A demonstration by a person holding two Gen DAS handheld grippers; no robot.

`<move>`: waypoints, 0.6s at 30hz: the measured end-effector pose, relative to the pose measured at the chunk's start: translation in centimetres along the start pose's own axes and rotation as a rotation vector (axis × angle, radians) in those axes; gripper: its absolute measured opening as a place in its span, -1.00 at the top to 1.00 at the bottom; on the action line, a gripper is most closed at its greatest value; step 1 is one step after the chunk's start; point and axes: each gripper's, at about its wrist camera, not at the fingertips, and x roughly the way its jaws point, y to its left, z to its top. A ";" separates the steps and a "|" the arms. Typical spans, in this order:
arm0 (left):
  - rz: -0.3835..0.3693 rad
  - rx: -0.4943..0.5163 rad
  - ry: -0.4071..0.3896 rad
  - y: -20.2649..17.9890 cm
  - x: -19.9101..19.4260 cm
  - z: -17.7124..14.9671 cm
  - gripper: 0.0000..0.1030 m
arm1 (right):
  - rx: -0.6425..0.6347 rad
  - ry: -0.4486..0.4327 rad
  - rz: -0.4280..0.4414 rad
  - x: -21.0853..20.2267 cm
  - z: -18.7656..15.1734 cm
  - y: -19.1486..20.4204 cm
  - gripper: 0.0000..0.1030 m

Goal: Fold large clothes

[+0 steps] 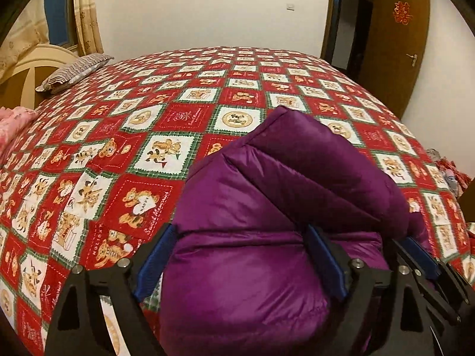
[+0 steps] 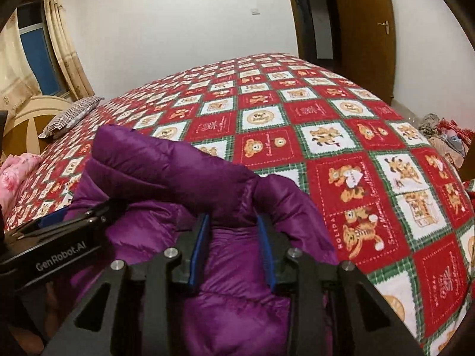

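A purple puffer jacket (image 1: 267, 195) is bunched up in a thick bundle at the near edge of the bed; it also shows in the right wrist view (image 2: 184, 172). My left gripper (image 1: 240, 264) has its blue-padded jaws spread wide with a fat fold of the jacket between them. My right gripper (image 2: 233, 249) clamps a narrower fold of the jacket between its blue pads. The right gripper also shows at the right of the left wrist view (image 1: 421, 255), and the left gripper at the left of the right wrist view (image 2: 68, 222).
The bed (image 1: 184, 118) carries a red, white and green teddy-bear quilt. A striped pillow (image 1: 74, 71) and pink cloth (image 1: 14, 127) lie at its left. A wooden door (image 1: 397, 44) stands at back right. Loose clothes (image 2: 442, 136) lie on the floor at right.
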 end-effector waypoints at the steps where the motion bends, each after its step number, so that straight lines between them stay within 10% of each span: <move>1: 0.009 0.000 0.003 -0.1 0.5 0.0 -0.81 | -0.004 0.006 0.001 0.3 0.0 0.0 0.32; 18: 0.045 0.003 0.046 -0.9 4.1 0.1 -0.93 | 0.026 0.065 0.019 3.3 0.5 -0.8 0.32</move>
